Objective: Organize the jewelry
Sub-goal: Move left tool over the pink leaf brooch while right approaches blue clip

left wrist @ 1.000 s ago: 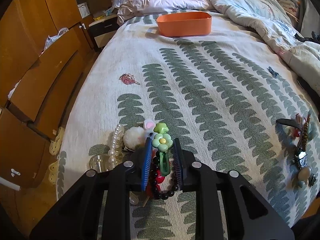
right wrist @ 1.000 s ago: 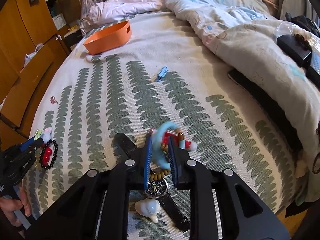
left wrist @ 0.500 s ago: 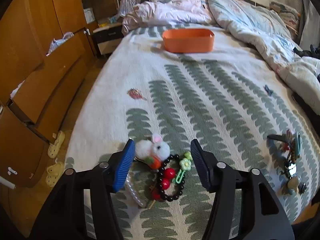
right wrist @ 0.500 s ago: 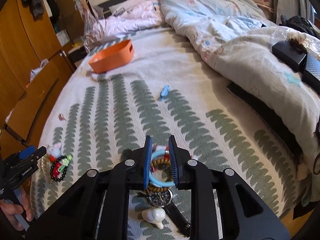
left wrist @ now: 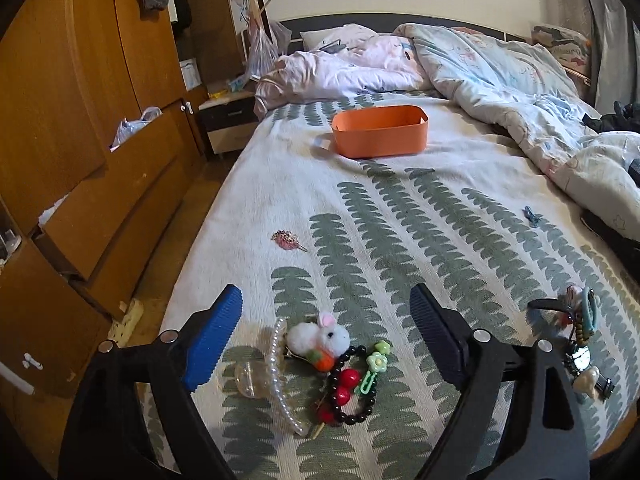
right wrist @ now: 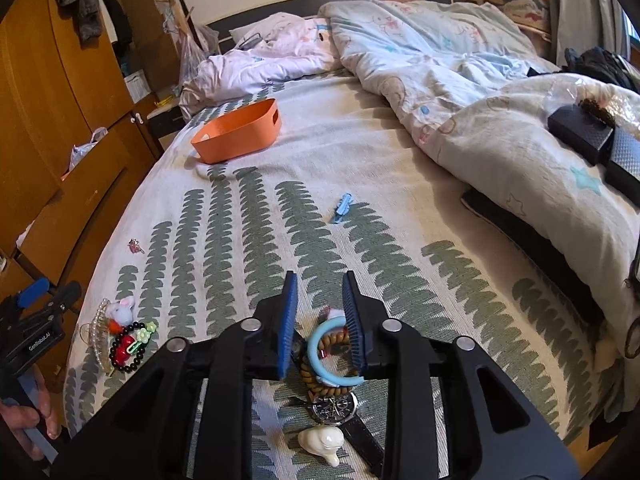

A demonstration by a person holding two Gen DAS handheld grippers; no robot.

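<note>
Bin point(left wrist: 380, 136) far up the bed point(left wrist: 400, 240) (perhaps empty), trinket heaps point(left wrist: 332, 364) nearer.

Two black hand-held grippers — left hand-held gripper point(left wrist: 324, 332), right hand-held gripper point(right wrist: 320, 320) — ribbed blue pads, silver screws

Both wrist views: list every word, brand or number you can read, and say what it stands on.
"GenRobot.AI": white lettering on the black body of the left gripper, seen in the right wrist view.
Watch dial: markings too small to read.
Paper by the wardrobe: print too blurred to read.
Nothing else legible.
</note>
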